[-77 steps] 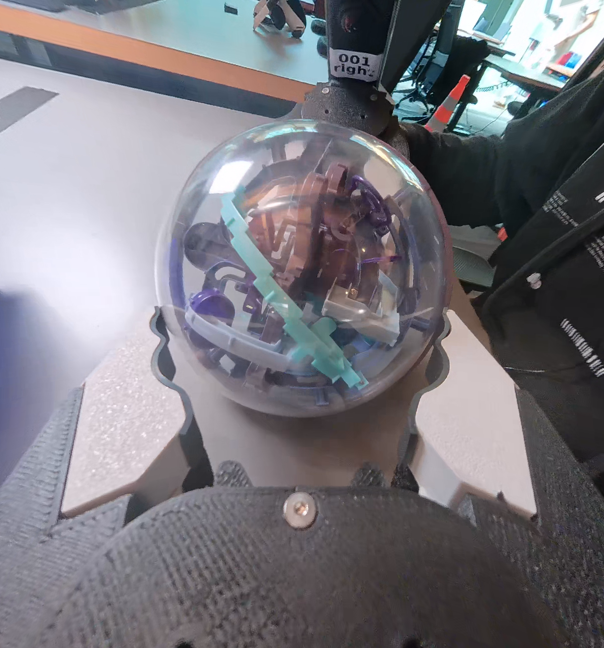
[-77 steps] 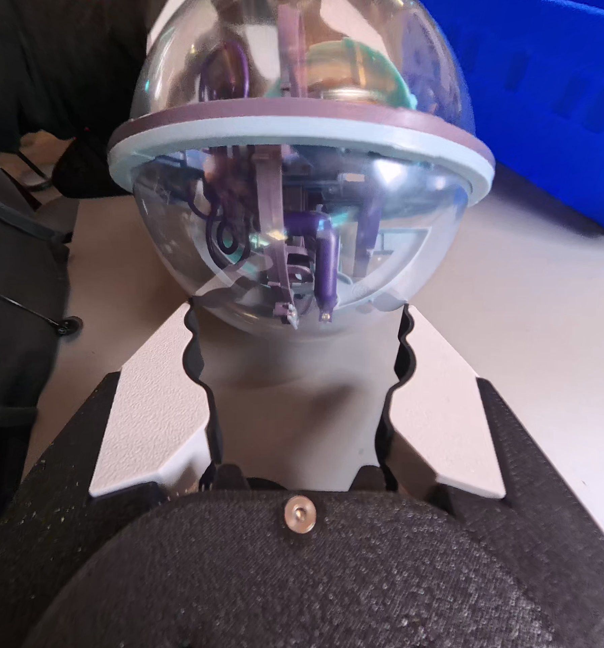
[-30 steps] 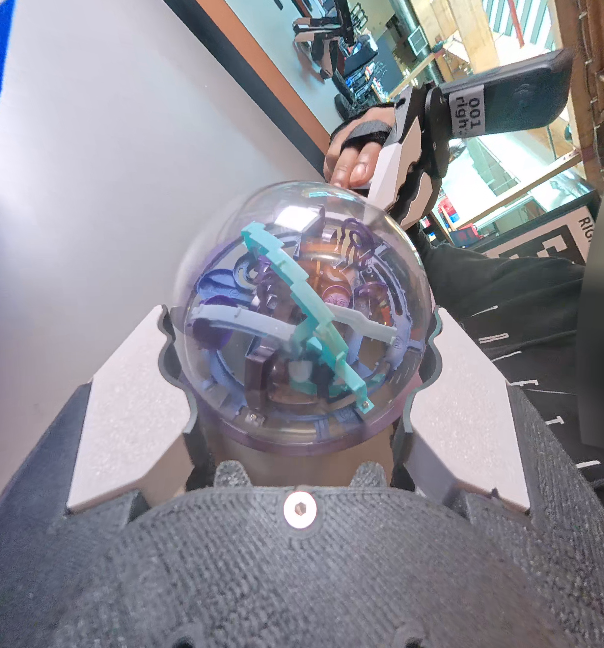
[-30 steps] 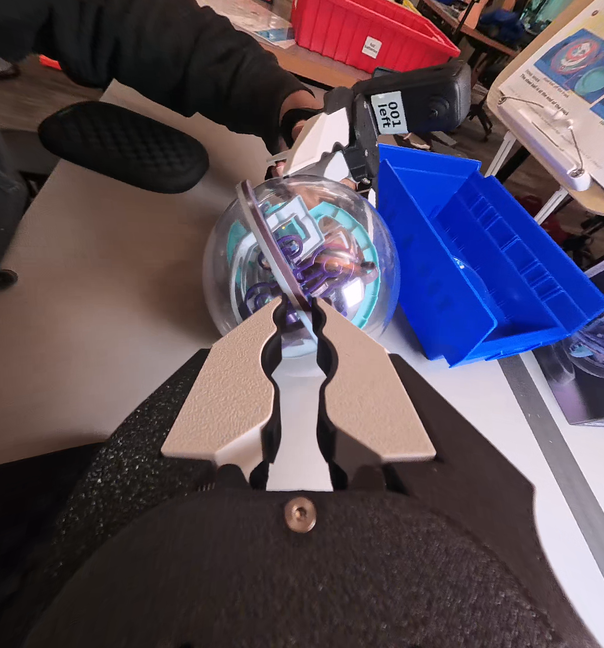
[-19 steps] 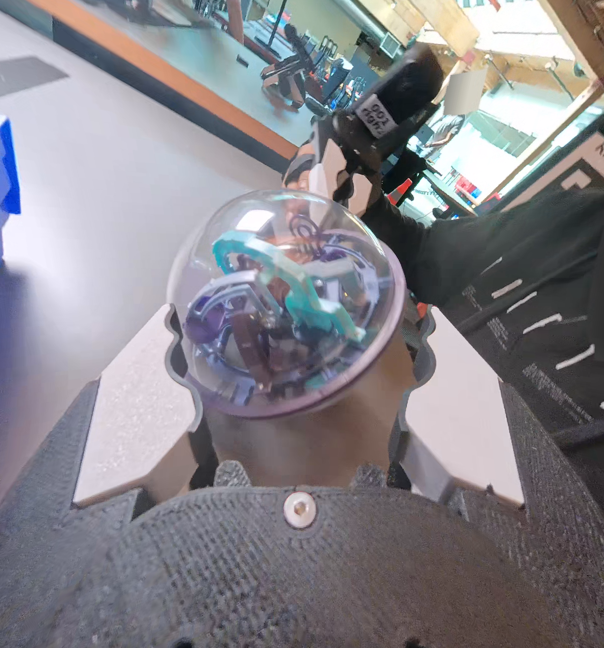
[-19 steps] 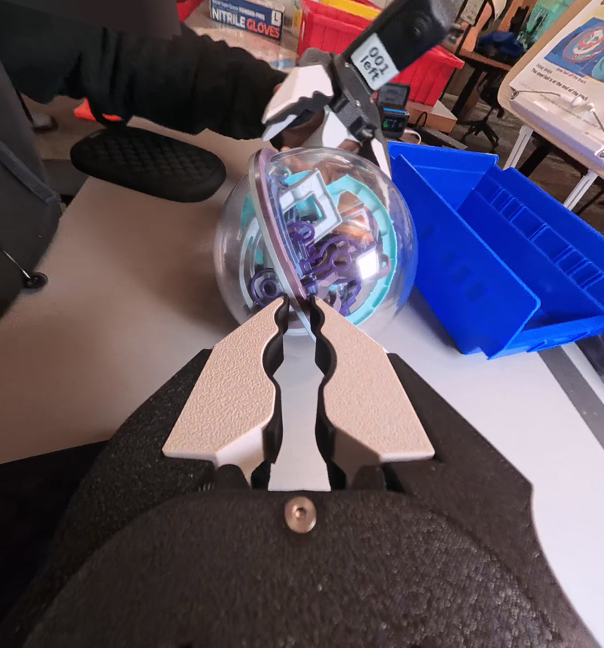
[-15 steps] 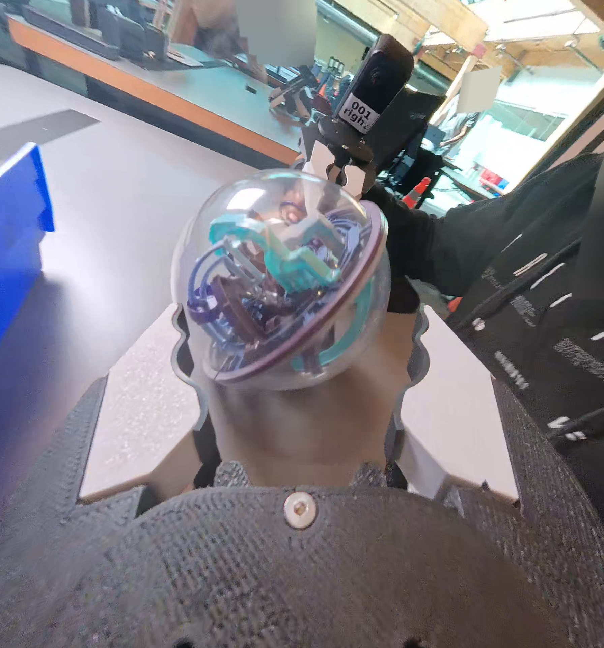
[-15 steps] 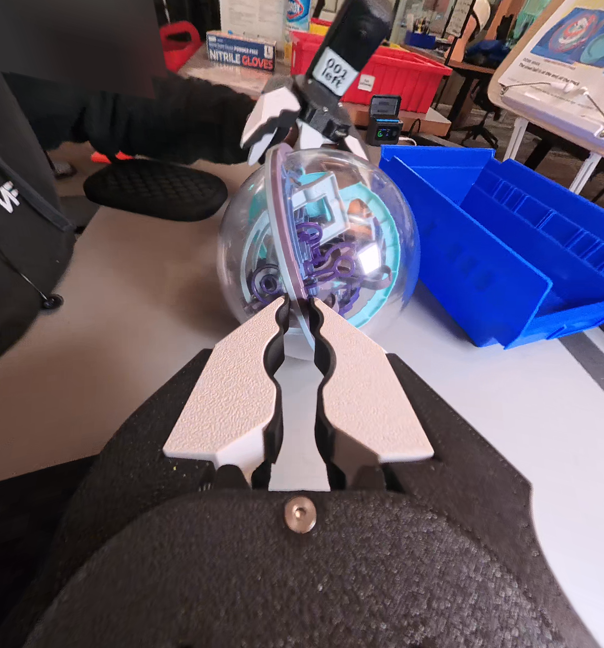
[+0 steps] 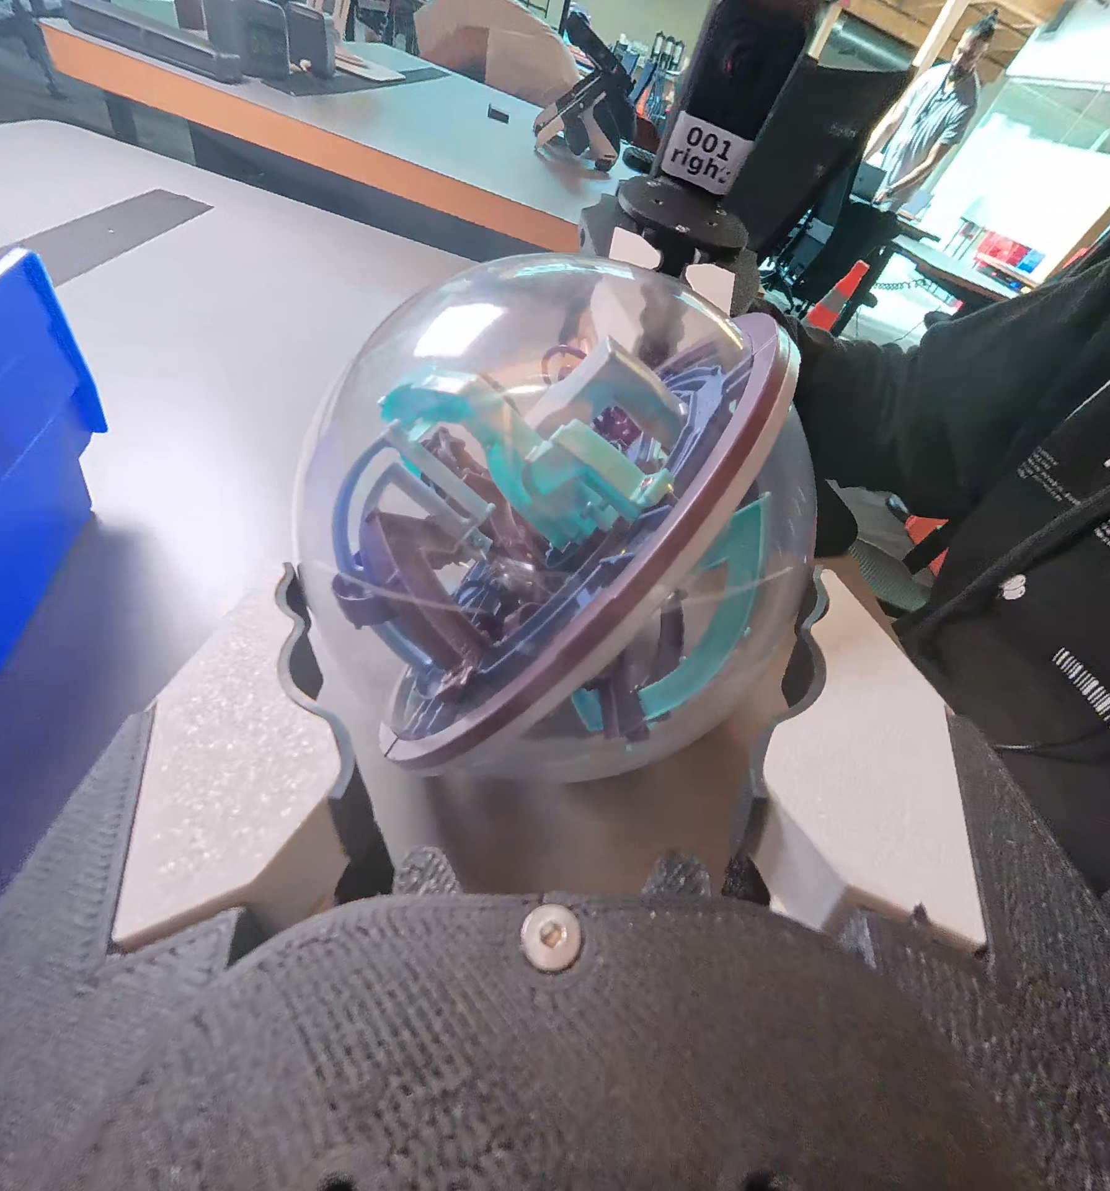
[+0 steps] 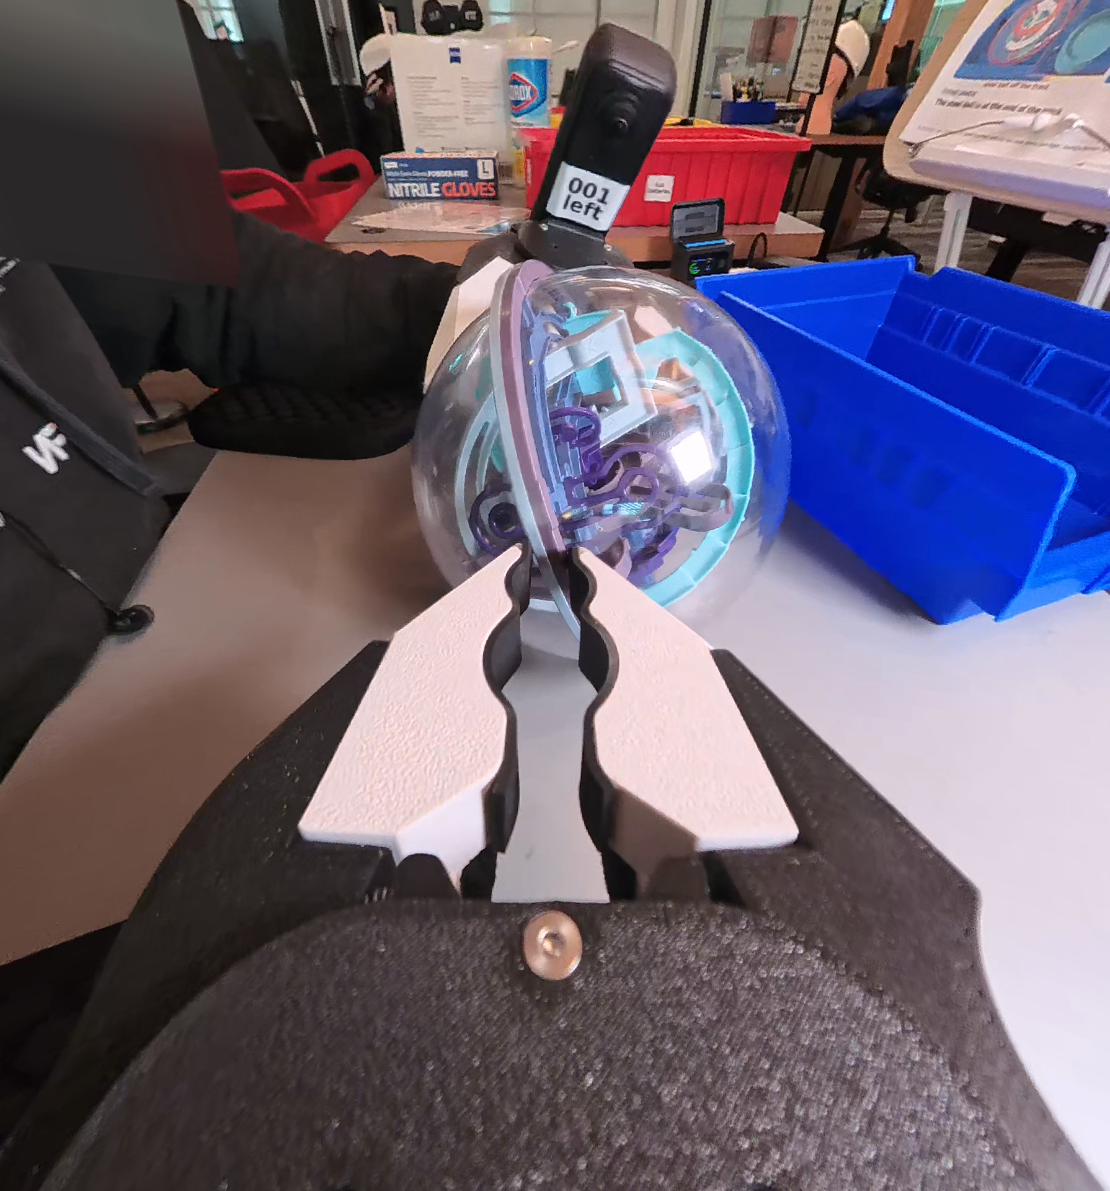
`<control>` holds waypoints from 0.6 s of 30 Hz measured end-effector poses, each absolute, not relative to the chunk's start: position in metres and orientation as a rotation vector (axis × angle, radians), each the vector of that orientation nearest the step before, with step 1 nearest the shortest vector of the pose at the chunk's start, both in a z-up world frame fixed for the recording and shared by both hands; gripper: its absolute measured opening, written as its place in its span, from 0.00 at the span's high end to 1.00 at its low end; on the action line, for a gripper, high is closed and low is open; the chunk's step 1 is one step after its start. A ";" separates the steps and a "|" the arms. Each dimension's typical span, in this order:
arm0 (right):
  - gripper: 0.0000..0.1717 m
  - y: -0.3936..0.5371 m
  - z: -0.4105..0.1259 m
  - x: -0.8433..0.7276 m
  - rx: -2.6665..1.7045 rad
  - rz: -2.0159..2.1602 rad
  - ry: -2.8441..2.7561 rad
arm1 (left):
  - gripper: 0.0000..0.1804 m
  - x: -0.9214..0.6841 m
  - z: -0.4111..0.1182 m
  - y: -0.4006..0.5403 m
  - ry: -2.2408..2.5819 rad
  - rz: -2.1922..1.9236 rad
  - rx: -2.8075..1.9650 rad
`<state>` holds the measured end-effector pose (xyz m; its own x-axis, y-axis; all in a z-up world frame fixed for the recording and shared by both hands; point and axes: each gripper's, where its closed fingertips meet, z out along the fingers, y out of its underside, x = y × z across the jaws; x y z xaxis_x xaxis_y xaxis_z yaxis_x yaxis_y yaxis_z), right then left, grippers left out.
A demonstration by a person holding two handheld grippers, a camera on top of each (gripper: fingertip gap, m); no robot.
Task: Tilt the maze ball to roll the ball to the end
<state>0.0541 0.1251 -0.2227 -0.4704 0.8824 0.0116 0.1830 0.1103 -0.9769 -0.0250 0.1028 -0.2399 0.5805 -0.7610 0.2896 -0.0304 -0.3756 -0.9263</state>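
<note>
Two grippers are on the maze ball [image 9: 552, 515] at once. My left gripper [image 9: 552, 619] is spread wide around the clear sphere, its fingers [image 9: 295, 619] lying against the ball's two sides just below its widest part; whether the pads actually press on it I cannot tell. My right gripper [image 10: 549, 567] is nearly closed, its two pads pinching the purple-and-pale rim [image 10: 526, 451] that runs round the ball's middle, with that rim sitting edge-on between the fingertips.

From my left wrist the rim [image 9: 636, 580] slants steeply, low at the near left and high at the far right, so the ball is tilted. Inside the shell I see a turquoise track [image 9: 514, 451], pale grey ramps and dark purple loops. I cannot pick out the small rolling ball.

The maze ball sits low over the pale tabletop [image 10: 861, 709]; whether it touches I cannot tell. A blue bin [image 10: 958, 438] lies tipped on its side just beside the ball in the right wrist view, and its corner [image 9: 17, 451] shows at the left edge of the other. My black sleeve [image 9: 926, 399] reaches in behind the ball. Farther back stand a red crate [image 10: 700, 167] and a box of gloves [image 10: 439, 177].
</note>
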 end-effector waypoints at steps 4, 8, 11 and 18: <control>0.67 0.132 -0.224 0.048 -1.070 1.318 -1.724 | 0.20 -0.029 -0.238 0.105 0.578 -0.954 -1.794; 0.40 0.129 -0.240 0.036 -1.096 1.192 -1.790 | 0.20 -0.032 -0.237 0.107 0.537 -0.991 -1.811; 0.32 0.129 -0.247 0.023 -1.104 1.102 -1.790 | 0.21 -0.032 -0.235 0.111 0.504 -1.010 -1.820; 0.31 0.137 -0.246 0.019 -1.198 1.193 -1.723 | 0.21 -0.028 -0.230 0.121 0.372 -1.045 -1.881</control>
<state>0.0192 0.1371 -0.2464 -0.3166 0.9474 0.0461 0.2906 0.1432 -0.9461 -0.0279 0.1210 -0.2296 0.5933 -0.6225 0.5104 0.1606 -0.5297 -0.8328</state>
